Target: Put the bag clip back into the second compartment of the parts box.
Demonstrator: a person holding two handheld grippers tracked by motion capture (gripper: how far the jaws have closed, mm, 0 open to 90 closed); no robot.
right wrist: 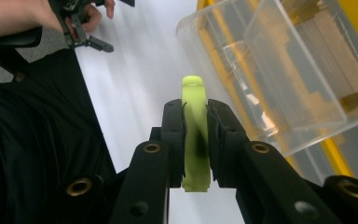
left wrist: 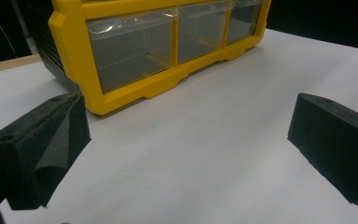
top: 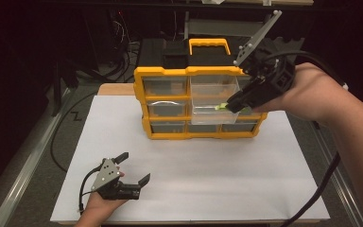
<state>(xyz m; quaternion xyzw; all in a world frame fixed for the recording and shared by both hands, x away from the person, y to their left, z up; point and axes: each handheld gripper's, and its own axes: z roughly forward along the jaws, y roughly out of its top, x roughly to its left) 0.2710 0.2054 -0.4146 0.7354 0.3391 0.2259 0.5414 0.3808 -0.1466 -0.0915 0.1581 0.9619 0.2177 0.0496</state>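
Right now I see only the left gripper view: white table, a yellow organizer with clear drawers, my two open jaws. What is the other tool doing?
Observer: The right tool is shut on a small lime-green piece.
Operator: Where is it relative to the organizer?
Observer: In the high view it is raised in front of the organizer, at the right side of the middle row.
Operator: Is any drawer pulled out?
Observer: Yes, the clear drawer in the middle of the middle row is pulled out, just beside the green piece.
Operator: And my left tool?
Observer: The left tool rests low near the front left edge of the table, open, holding nothing.
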